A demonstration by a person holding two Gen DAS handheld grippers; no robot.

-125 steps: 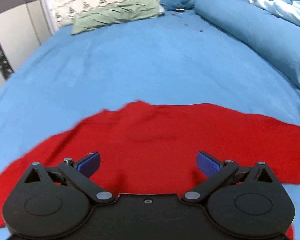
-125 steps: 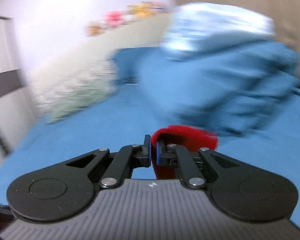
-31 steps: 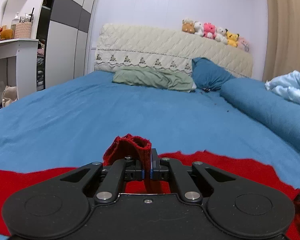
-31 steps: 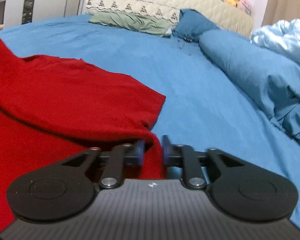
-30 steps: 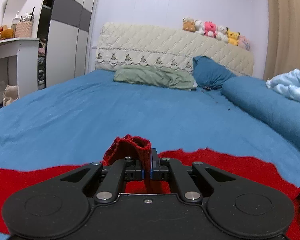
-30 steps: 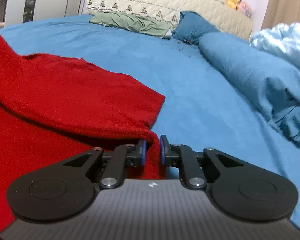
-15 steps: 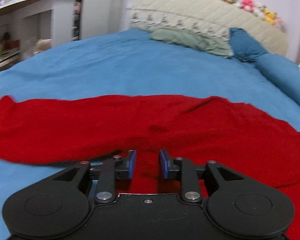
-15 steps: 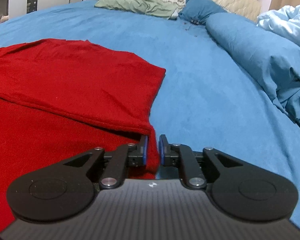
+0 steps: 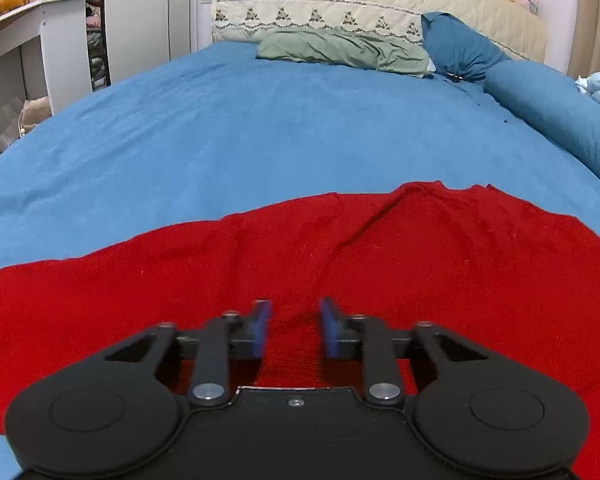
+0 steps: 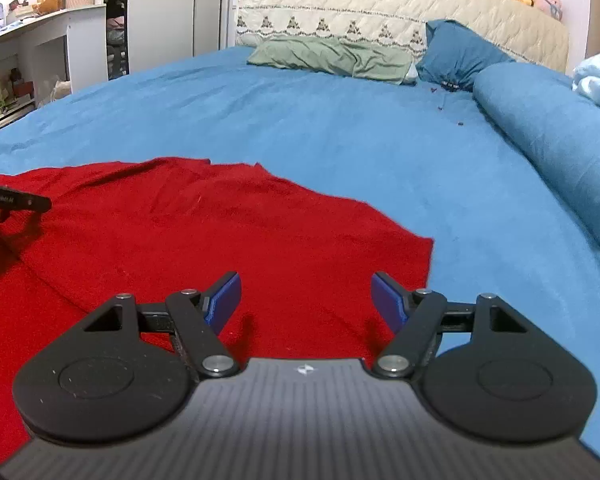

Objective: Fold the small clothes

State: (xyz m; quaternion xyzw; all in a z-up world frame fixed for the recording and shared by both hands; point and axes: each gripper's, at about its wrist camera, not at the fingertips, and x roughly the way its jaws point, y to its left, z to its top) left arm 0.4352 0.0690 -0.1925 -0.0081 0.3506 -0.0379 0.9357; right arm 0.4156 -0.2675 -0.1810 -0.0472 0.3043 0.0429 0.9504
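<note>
A red knit garment (image 9: pixel 340 264) lies spread flat on the blue bed sheet (image 9: pixel 260 128), folded over on itself. My left gripper (image 9: pixel 294 330) is open just above the garment's near part, holding nothing. The garment also shows in the right wrist view (image 10: pixel 204 240), with its right edge near the frame's middle. My right gripper (image 10: pixel 306 300) is wide open above that right part, holding nothing. Part of the left gripper's body (image 10: pixel 12 200) shows at the far left of the right wrist view.
A green pillow (image 9: pixel 340 50) and a dark blue pillow (image 9: pixel 460 50) lie at the quilted headboard (image 9: pixel 380 4). A rolled blue duvet (image 10: pixel 560 136) runs along the bed's right side. A white desk and wardrobe (image 9: pixel 40 48) stand to the left.
Both grippers have let go of the red garment and opened; the right opened wide. The folded-over layer now lies flat on the bed. Both grippers have drawn back slightly.
</note>
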